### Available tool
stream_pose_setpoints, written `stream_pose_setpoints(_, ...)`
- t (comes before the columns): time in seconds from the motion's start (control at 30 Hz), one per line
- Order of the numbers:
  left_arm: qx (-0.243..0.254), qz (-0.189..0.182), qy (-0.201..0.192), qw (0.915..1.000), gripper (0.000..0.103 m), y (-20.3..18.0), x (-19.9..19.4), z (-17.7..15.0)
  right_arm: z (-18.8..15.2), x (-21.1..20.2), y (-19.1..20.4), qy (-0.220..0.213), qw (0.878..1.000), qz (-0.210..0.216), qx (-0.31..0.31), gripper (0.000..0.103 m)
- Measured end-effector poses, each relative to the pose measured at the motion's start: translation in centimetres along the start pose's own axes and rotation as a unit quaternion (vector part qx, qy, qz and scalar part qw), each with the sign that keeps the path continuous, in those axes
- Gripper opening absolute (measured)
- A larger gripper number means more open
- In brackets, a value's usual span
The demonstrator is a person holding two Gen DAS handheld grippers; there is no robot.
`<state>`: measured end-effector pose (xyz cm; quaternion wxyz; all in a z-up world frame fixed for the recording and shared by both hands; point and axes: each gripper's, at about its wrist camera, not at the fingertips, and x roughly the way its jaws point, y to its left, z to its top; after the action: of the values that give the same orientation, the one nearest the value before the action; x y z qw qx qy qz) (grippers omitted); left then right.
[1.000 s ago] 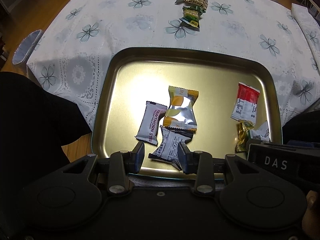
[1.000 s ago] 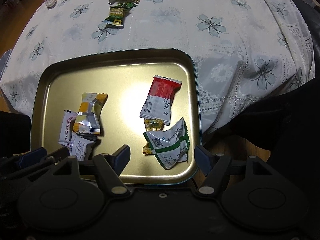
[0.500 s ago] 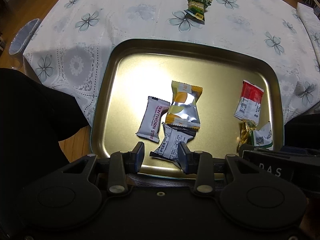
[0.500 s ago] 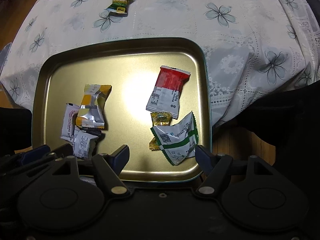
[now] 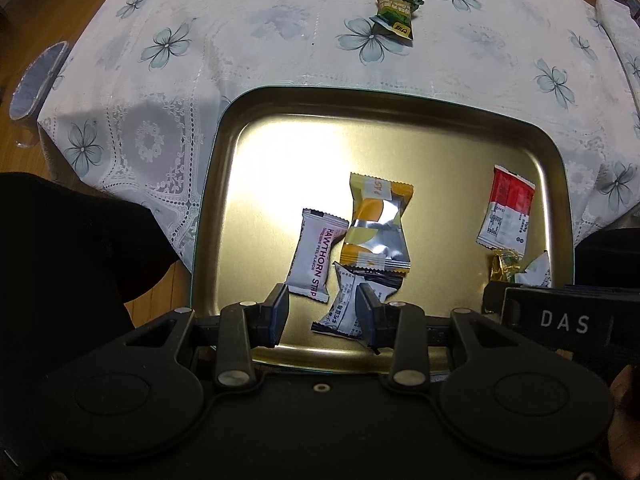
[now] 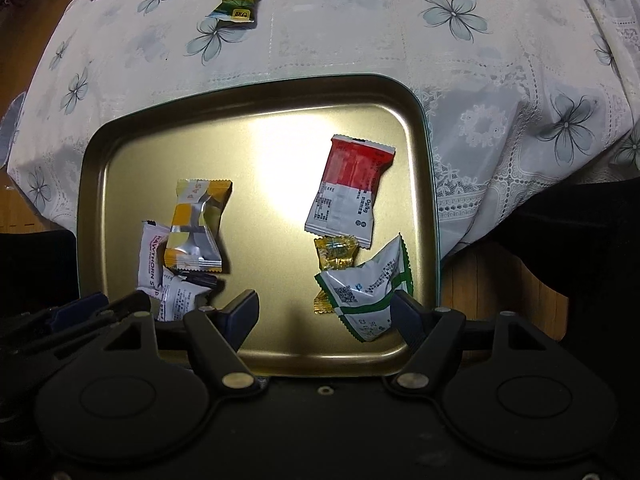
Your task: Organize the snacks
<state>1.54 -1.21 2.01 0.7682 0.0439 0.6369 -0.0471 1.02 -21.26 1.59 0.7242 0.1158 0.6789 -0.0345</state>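
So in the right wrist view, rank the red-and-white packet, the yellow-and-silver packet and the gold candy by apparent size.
1. Red-and-white packet
2. Yellow-and-silver packet, slightly smaller
3. Gold candy, clearly smallest, though partly covered

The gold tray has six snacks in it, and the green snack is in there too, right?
Not quite. The tray does hold six snacks, but the green snack lies outside it, on the flowered tablecloth beyond the tray's far edge. The right wrist view shows it.

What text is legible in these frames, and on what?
"HAWTHORN STRIP": white packet in the gold tray.
"PAS": yellow-silver packet, rest creased.
"DAS": black label on the right gripper's body.
Red-white packet, green-edged packet, black-white packet, green packet on the tablecloth: print too small.
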Motion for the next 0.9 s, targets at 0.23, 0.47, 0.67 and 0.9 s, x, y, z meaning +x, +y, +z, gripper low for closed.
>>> stream_pose_setpoints(0.23, 0.009, 0.001, -0.001, 1.0, 0.047, 0.1, -0.2, 2.3, 2.6, -0.6, -0.1, 0.0, 1.0, 0.012, 0.002, 0.075)
stream_pose_setpoints(0.47, 0.01, 0.004, -0.007, 0.9999, 0.047, 0.1, -0.3, 5.2, 5.7, -1.1, 0.4, -0.003, 1.0, 0.008, -0.003, 0.075)
stream_pose_setpoints(0.67, 0.011, 0.008, -0.015, 0.9998, 0.047, 0.3, -0.4, 7.8, 8.7, -1.4, 0.9, -0.01, 1.0, 0.009, -0.004, 0.075)
stream_pose_setpoints(0.9, 0.01, 0.019, -0.022, 0.9995, 0.047, 0.7, 0.2, 11.5, 12.6, -0.9, 1.5, -0.006, 1.0, 0.002, 0.0, 0.074)
